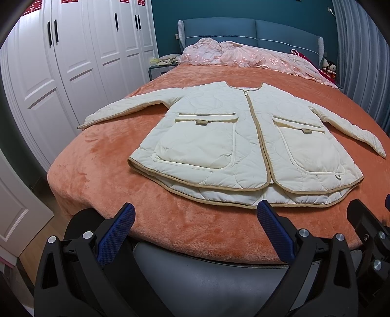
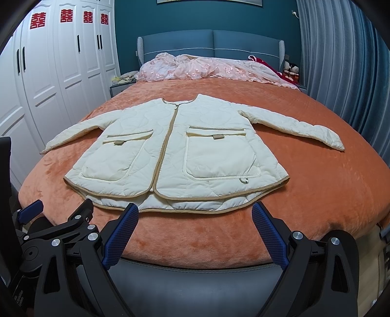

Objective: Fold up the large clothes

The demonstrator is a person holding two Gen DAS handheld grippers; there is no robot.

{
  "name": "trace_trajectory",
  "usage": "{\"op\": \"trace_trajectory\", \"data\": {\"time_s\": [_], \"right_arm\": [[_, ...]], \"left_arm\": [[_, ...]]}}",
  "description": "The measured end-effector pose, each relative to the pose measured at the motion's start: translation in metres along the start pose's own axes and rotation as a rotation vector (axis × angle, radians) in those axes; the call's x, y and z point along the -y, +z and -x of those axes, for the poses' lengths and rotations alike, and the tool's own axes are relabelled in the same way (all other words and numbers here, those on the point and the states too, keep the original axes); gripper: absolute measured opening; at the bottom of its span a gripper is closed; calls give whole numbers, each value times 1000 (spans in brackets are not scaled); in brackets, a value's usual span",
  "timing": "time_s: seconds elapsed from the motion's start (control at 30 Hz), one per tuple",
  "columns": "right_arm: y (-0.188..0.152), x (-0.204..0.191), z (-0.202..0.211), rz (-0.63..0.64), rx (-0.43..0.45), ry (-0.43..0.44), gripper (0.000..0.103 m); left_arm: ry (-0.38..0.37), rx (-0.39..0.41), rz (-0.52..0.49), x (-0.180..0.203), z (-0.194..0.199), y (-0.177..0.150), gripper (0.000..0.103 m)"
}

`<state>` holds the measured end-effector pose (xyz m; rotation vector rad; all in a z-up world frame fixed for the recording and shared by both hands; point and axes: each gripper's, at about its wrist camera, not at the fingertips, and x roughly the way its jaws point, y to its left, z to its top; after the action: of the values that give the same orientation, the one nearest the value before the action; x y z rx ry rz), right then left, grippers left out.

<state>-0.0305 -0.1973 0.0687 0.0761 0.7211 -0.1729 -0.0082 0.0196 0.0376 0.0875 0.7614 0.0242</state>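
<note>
Both hand-held grippers (image 1: pixel 195 214) (image 2: pixel 195 214) spread apart, empty, jacket (image 1: pixel 243 136) flat, red wardrobe decals (image 2: pixel 66 16) fully in right view only.

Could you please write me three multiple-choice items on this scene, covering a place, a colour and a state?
1. Where does the jacket lie?
A. on the wardrobe
B. on the orange blanket
C. on the floor

2. What colour is the jacket's trim?
A. tan
B. red
C. black

3. How is the left gripper?
A. shut on a sleeve
B. shut, empty
C. open, empty

Answers: 1 B, it lies spread flat on the bed's blanket; 2 A, tan binding edges hem and zip; 3 C, its blue fingers stand apart short of the hem.
</note>
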Motion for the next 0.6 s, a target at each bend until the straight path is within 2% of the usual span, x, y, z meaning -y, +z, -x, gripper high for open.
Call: {"op": "trace_trajectory", "data": {"time_s": [0.6], "right_arm": [[-1, -1, -2, -4, -7, 1, 92]], "left_arm": [[0, -3, 1, -1, 0, -1, 98]]}}
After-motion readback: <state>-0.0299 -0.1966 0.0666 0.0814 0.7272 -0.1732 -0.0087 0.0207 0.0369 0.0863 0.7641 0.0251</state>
